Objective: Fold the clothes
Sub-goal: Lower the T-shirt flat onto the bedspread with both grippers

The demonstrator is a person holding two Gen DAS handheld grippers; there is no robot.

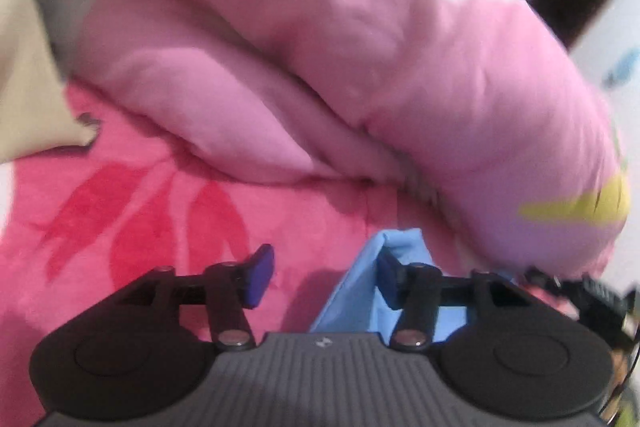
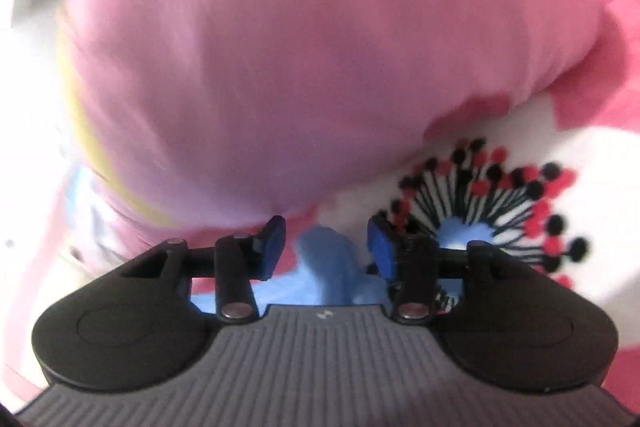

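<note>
Ahead of both pairs of jaws we see a big pink quilt point(image 1: 360, 67), bunched and rolled, filling most of each view; in the right wrist view its bulk point(image 2: 248, 67) hangs just beyond the fingertips. A yellow stripe point(image 1: 576, 207) crosses it to the right of the left jaws. Under it lies a pink blanket point(image 1: 140, 195) with darker red leaf shapes, spreading below and to the left of the left jaws. In the right wrist view the blanket shows a white patch point(image 2: 460, 155) with a burst of black and red dots to the right of the jaws.

The blue cloth point(image 1: 360, 291) is the smallest piece. In the left wrist view it rises in a folded peak against the right finger, and the left finger stands clear of it. Our left gripper point(image 1: 326, 275) has its jaws spread wide, not pinching the cloth. In the right wrist view the blue cloth point(image 2: 328, 267) bunches up between the fingers. Our right gripper point(image 2: 326, 249) also has its jaws spread, the cloth loose in the gap; both views are blurred.
</note>
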